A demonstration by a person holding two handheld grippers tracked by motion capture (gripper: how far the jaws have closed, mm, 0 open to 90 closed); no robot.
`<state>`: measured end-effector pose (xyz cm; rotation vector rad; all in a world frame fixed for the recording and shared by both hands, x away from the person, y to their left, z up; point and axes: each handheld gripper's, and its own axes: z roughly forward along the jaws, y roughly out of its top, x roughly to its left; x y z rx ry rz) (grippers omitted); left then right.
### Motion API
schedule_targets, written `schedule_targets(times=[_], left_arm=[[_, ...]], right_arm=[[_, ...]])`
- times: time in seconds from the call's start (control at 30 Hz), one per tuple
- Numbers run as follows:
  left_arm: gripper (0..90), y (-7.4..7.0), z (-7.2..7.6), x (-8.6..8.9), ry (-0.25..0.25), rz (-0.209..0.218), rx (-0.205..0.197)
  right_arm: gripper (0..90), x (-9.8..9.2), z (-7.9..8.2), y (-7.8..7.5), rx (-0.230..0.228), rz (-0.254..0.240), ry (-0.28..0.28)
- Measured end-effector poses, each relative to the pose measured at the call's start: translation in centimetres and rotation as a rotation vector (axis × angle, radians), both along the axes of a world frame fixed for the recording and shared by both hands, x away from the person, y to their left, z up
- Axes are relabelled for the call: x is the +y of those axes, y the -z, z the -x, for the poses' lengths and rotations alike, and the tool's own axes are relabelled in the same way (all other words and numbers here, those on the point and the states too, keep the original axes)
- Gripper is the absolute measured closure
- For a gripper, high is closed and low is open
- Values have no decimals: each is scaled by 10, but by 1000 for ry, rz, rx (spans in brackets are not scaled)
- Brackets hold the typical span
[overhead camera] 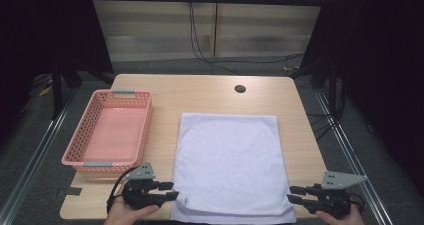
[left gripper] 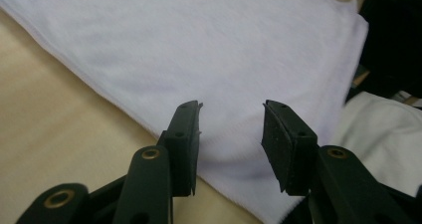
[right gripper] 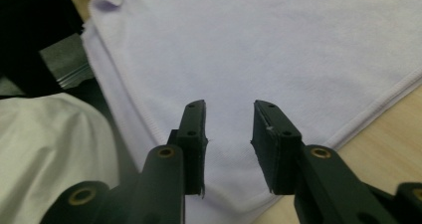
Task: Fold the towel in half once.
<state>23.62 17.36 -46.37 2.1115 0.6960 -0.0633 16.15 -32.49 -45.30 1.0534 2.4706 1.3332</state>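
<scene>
The left claw stands parted at the towel's near left corner, pinching nothing; the right claw gapes likewise at the near right corner. Both hands lie low, pointing inward. The folded white towel overhangs the surface's front edge. A pink basket sits left, apart.

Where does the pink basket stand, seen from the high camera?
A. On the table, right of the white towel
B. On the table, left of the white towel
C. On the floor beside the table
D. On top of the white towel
B: the pink basket stands on the table, left of the white towel and apart from it.
</scene>
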Motion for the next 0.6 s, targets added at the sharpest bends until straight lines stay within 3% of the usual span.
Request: schedule_targets(times=[0.13, 0.23, 0.33, 0.5, 0.6], left_arm=[[536, -1, -30, -16, -56, -8, -8], [549, 0, -53, -28, -99, 0, 4], [577, 2, -66, -41, -60, -19, 6], [608, 15, -89, -56, -95, -79, 10], [578, 23, -102, -58, -88, -92, 39]], right_arm=[[609, 8, -24, 2, -17, 13, 43], [578, 14, -40, 3, -35, 19, 71], [553, 21, -57, 7, -30, 36, 73], [542, 33, -89, 19, 1, 80, 66], [552, 39, -108, 26, 17, 104, 67]])
